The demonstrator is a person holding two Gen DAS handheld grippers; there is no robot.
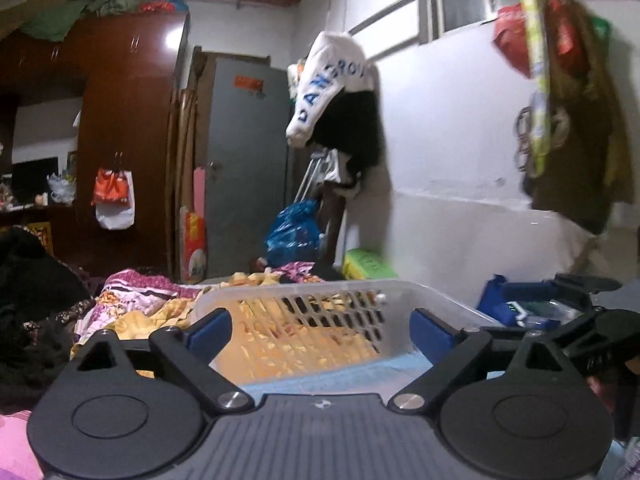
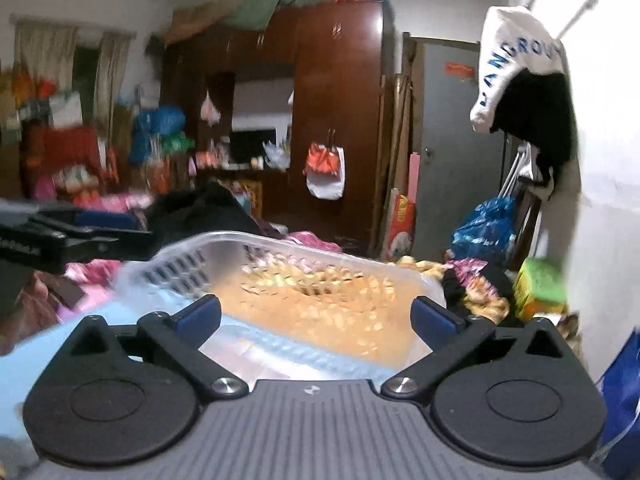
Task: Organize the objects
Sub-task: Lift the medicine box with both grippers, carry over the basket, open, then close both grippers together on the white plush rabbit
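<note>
Blue letters "ANGROU" on the hanging white garment (image 1: 326, 80) (image 2: 516, 60); other labels unreadable.

Brown wardrobe (image 1: 128, 120), perhaps grey door (image 1: 244, 168)

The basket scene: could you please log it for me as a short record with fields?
basket: white, perforated plastic, looks empty
surface: light blue mat on a bed
left claw: open, in front of the basket, holding nothing
right claw: open, in front of the basket, holding nothing
background: brown wardrobe, grey door
</note>
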